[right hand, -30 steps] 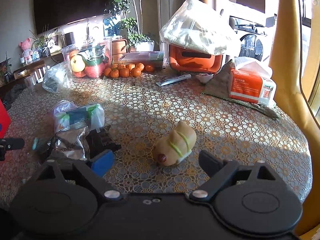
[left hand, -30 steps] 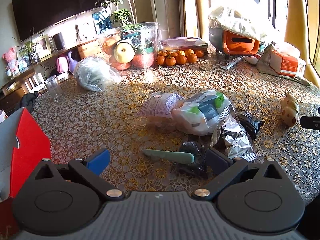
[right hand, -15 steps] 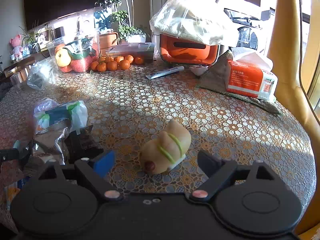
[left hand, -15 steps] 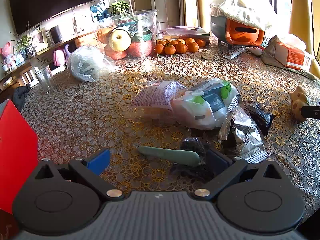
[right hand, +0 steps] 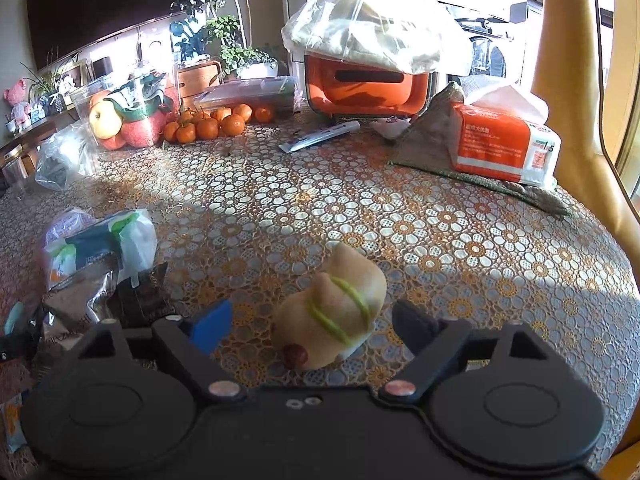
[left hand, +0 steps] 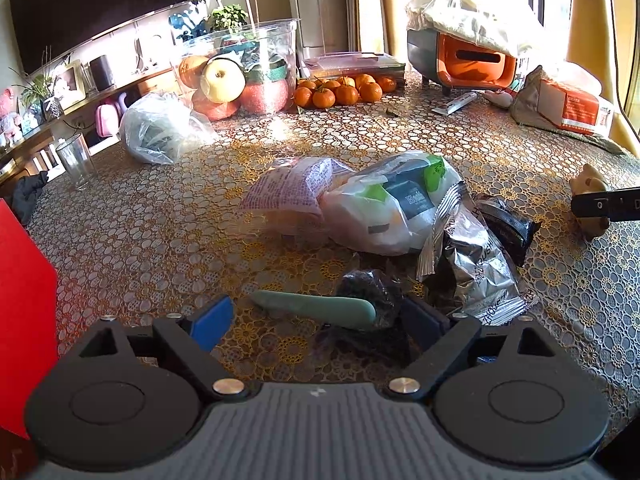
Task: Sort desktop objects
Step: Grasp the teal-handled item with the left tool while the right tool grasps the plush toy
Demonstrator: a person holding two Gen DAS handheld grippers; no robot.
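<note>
Tan plush toy [right hand: 334, 316] with green straps lies between the right gripper's [right hand: 320, 326] spread fingers.

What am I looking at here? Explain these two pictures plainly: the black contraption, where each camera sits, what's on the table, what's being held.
There is no robot: a person holds two handheld grippers, each with a camera looking along its fingers. The left gripper is open around a pale green flat stick beside silver foil snack packets. The right gripper is open around a tan plush toy with green straps. Both items lie on the gold lace tablecloth; nothing is held.
</note>
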